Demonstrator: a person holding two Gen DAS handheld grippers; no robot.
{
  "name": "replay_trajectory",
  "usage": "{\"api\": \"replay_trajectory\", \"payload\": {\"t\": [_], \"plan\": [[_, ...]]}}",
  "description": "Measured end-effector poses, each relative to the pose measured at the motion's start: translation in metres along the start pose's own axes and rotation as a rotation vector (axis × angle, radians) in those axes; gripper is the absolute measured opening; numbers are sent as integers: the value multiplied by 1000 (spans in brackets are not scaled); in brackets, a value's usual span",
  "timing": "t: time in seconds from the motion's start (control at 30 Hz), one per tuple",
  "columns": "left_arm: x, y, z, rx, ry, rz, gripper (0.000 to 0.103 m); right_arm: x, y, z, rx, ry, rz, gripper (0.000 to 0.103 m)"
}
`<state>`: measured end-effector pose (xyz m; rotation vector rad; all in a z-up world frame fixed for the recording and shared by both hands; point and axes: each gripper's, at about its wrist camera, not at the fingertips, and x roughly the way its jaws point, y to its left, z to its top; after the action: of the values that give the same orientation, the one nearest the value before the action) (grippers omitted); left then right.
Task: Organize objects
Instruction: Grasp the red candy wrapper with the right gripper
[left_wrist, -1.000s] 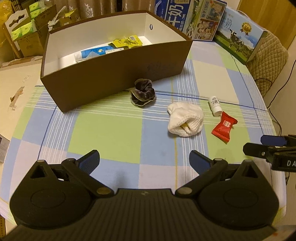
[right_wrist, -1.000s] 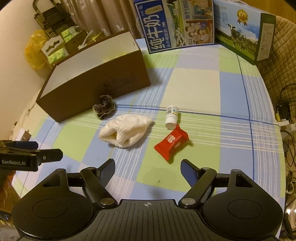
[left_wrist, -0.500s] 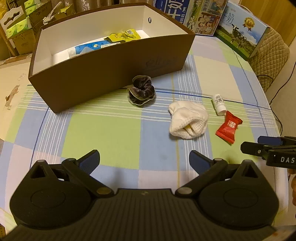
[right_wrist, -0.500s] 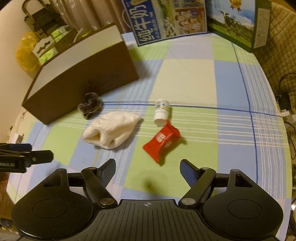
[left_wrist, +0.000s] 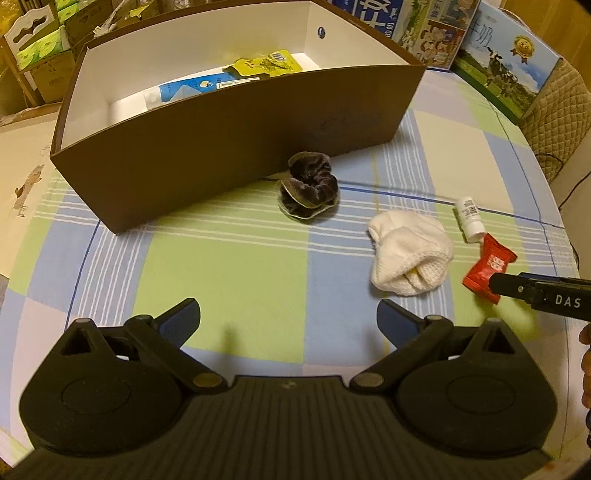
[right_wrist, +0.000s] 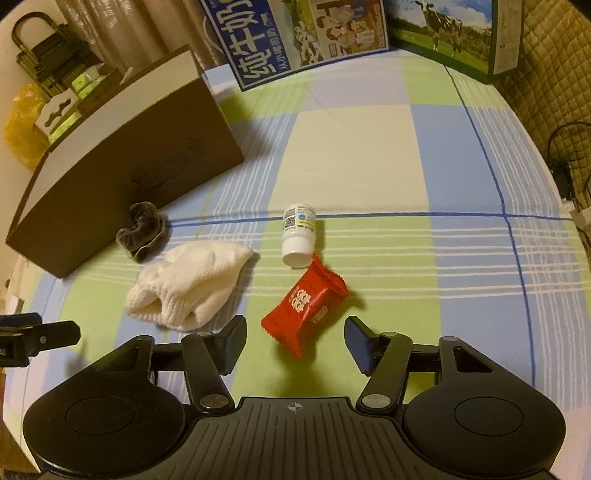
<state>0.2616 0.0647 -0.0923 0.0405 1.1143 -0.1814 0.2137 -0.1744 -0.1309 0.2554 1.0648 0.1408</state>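
Between the spread jaws of the right gripper (right_wrist: 295, 341), a red packet (right_wrist: 306, 304) lies on the cloth (right_wrist: 351, 155), its far end touching a small bottle (right_wrist: 299, 236). Nothing is gripped. A crooked closure could skid the slick packet aside or roll the bottle. The left gripper (left_wrist: 288, 317) is held open and empty, apart from the sock (left_wrist: 410, 254), scrunchie (left_wrist: 308, 186) and box (left_wrist: 221, 136).

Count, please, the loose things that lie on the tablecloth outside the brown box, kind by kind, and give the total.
Dark scrunchie: 1
White knitted cloth: 1
Small white bottle, lying on its side: 1
Red snack packet: 1
Total: 4
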Motion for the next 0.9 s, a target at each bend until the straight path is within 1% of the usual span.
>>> {"api": "replay_trajectory", "payload": {"t": [0.13,0.27,0.37,0.4,0.43,0.47,0.5,0.6,0.67,0.73,0.8,0.9], "plan": [[5,5,5,-4,-1,14,100,9,0,4,39,-6,-8,55],[10,9,9,-8,0,21,100,15,3,7,52,-18,-34,55],[15,10,12,-9,-5,31,98,20,4,9,58,-25,-50,53],[17,10,13,-7,-6,34,97,21,4,9,57,-28,-58,50],[18,10,14,-7,-7,34,97,23,4,8,52,-27,-66,43],[20,10,15,-8,-9,34,97,25,5,8,44,-20,-75,39],[22,10,16,-10,-12,34,96,27,5,7,36,-10,-82,32],[28,10,22,-10,-23,36,94,25,1,6,28,-14,-84,28],[33,9,26,-2,-35,33,90,22,-3,5,30,-18,-98,27],[38,7,31,11,-43,32,89,19,-9,4,37,-22,-112,27],[44,4,35,26,-50,26,84,16,-17,4,55,-27,-127,27],[52,-2,42,52,-63,19,81,9,-31,4,87,-34,-154,27]]}}
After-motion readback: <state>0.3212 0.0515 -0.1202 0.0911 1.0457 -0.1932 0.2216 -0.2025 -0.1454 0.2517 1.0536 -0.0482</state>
